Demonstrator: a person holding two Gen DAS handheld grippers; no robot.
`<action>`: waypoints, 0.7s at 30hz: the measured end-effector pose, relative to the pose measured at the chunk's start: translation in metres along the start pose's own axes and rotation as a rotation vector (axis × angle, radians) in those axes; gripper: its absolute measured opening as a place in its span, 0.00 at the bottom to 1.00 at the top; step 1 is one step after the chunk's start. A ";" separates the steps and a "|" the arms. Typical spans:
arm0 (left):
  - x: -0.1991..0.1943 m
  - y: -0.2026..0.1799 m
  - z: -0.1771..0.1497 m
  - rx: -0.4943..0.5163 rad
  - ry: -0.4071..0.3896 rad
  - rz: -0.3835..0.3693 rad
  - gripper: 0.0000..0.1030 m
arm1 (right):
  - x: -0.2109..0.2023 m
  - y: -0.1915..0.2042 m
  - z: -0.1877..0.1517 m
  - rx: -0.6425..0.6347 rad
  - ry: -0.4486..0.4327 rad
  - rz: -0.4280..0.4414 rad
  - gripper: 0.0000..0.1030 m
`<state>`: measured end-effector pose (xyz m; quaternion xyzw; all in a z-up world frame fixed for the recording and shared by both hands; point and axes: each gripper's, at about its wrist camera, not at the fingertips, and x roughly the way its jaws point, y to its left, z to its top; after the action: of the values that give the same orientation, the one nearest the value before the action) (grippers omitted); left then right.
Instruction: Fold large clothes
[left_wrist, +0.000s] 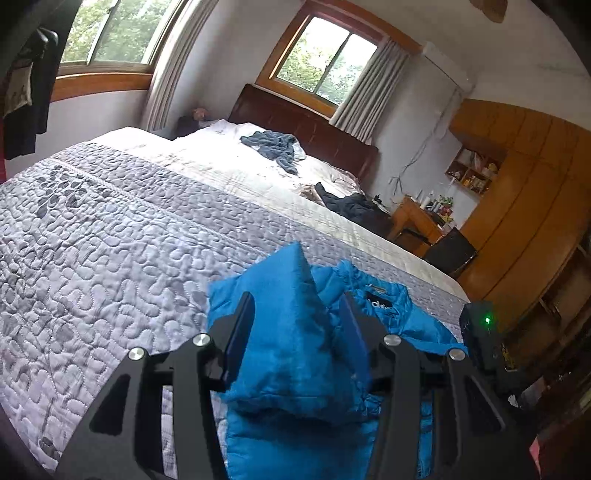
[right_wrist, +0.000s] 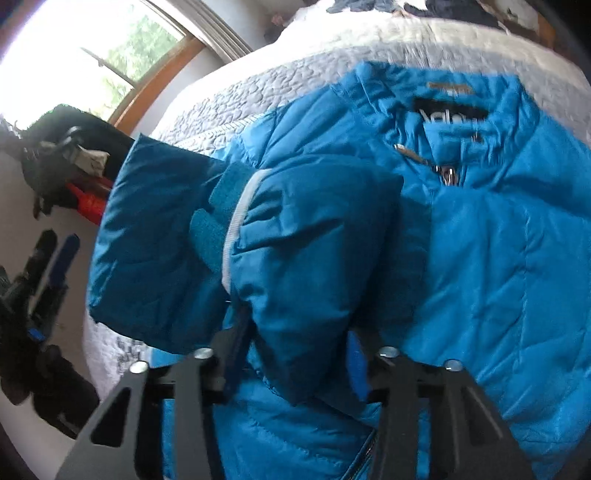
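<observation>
The left gripper (left_wrist: 297, 325) has its two black fingers clamped on a bunched fold of the blue padded jacket (left_wrist: 295, 350); the cloth fills the gap between the fingers and rises to a point just beyond the tips. To the left of the fingers, and ahead of them, spreads a grey quilted bedspread (left_wrist: 110, 229) covering a bed. Farther ahead, well beyond the tips, a crumpled blue-grey cloth (left_wrist: 273, 147) lies on white bedding near the dark headboard (left_wrist: 314, 129). To the right of the fingers, the jacket's collar with a black label (left_wrist: 380, 299) lies flat on the bedspread, and past it a dark device with a green light (left_wrist: 480, 332) shows at the bed's edge.

In the right wrist view, the right gripper (right_wrist: 295, 350) closes on a thick fold of the same jacket (right_wrist: 480, 240), the padded cloth bulging up between its fingers. To the left of these fingers, a cuff with a fastening strap (right_wrist: 210, 229) hangs over the bedspread (right_wrist: 221, 107). Farther left, away from the bed, the other gripper's blue-padded fingers (right_wrist: 68, 251) appear small. Ahead and to the right of the tips lie the zip pull (right_wrist: 448, 175) and the collar, on the bedspread.
</observation>
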<state>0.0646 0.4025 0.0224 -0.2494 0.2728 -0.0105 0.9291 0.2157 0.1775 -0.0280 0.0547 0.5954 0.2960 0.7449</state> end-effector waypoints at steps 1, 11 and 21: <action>0.000 0.002 0.000 -0.003 0.004 0.003 0.47 | -0.004 0.003 0.000 -0.012 -0.013 -0.005 0.29; 0.017 -0.022 -0.009 0.056 0.074 -0.037 0.47 | -0.097 -0.054 -0.016 0.058 -0.162 -0.069 0.22; 0.102 -0.033 -0.053 0.131 0.314 -0.008 0.48 | -0.061 -0.110 -0.022 0.165 -0.098 -0.043 0.27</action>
<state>0.1287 0.3337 -0.0518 -0.1848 0.4125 -0.0708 0.8892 0.2297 0.0504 -0.0298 0.1176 0.5819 0.2267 0.7721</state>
